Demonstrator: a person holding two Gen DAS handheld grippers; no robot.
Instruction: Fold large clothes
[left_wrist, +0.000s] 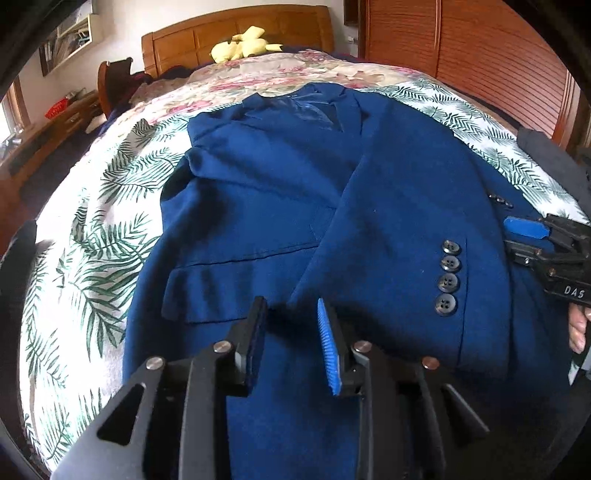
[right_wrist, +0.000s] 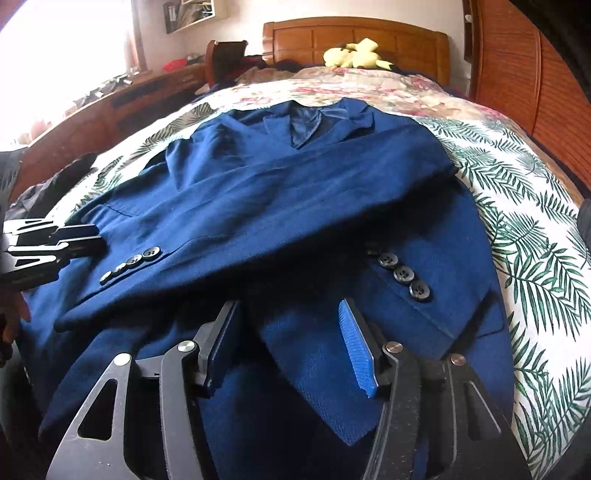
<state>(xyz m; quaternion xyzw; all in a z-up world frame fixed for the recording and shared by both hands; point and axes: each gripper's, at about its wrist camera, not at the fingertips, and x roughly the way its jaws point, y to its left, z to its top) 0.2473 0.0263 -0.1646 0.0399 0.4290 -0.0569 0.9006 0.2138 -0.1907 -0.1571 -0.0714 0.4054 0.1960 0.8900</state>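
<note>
While jacket (right_wrist: 280, 206) covers bedspread (right_wrist: 535, 236), plush toy (right_wrist: 351, 53) sits by headboard (right_wrist: 369, 37).

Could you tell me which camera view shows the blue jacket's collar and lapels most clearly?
The right wrist view: the jacket collar faces the camera, both lapels and lining visible. In the left wrist view the collar appears skewed, with the lapels harder to separate.

We see a leaf-print sheet (left_wrist: 110, 206) beneath a floral quilt (right_wrist: 369, 88) on the bed, a yellow plush (left_wrist: 242, 46) by the wooden headboard (right_wrist: 354, 40), and slatted doors (left_wrist: 491, 55) at right.
</note>
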